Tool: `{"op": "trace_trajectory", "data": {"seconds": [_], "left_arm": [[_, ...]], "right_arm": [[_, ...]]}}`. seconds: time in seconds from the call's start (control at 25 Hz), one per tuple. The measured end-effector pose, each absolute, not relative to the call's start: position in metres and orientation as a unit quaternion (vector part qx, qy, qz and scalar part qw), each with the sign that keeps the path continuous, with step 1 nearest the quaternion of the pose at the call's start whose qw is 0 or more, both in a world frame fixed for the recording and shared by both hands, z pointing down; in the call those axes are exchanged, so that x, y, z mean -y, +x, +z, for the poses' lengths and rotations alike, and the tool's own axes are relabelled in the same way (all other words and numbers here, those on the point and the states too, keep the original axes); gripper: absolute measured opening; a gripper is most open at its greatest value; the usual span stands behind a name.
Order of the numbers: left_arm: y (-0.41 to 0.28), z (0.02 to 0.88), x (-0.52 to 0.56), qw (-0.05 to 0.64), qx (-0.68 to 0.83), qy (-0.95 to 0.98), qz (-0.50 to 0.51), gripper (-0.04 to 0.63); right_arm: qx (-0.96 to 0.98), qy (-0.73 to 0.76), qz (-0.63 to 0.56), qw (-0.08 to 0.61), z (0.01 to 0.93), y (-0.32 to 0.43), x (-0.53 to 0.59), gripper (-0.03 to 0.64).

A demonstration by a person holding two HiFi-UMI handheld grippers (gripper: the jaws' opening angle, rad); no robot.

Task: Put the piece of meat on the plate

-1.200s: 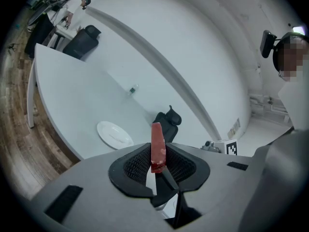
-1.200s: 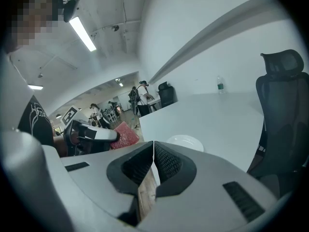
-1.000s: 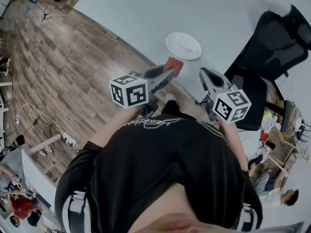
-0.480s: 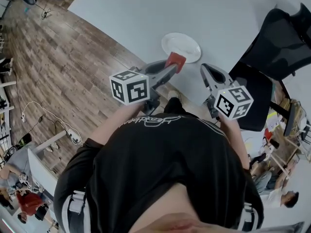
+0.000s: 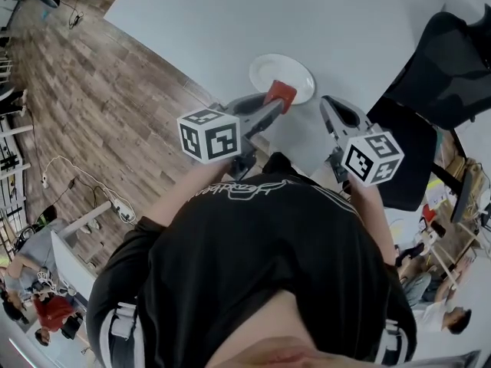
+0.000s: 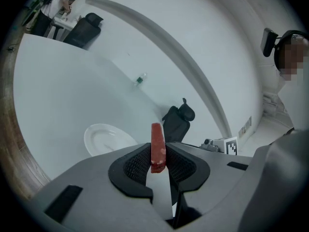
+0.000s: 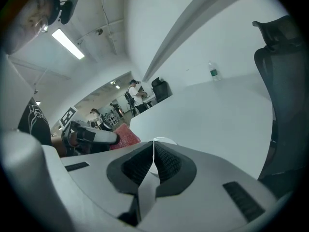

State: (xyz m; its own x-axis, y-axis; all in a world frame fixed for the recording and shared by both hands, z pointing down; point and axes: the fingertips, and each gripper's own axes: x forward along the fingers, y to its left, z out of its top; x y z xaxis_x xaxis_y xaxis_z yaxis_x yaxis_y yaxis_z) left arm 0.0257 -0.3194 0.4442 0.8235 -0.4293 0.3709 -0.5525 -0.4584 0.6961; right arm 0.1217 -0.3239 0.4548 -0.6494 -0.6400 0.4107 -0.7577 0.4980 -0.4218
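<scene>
Bright, even light; long white ceiling strip lamp glows up-left of the right jaws; fisheye bending, dark corners all round.

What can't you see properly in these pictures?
- Plate: right gripper view, mostly hidden behind the right gripper; only a sliver of rim shows.
- Meat: left gripper view, seen edge-on, so its flat sides don't show; its lower end is hidden inside the left gripper.
- Bottle: left gripper view, too small to tell what's in it.
- Chair: head view, cut off by the right edge.
</scene>
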Motion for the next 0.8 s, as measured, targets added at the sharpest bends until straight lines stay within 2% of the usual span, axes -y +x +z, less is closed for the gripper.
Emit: {"op": "trace_trajectory", "data": {"seconds": [0.8], "left_arm": [[0.045,0.498,0.356,0.435,0.322,0.833,0.114,0.092]], "right_arm": [[0.872,0.357,0.313,0.120,0.482,0.121,0.344,0.012]]}}
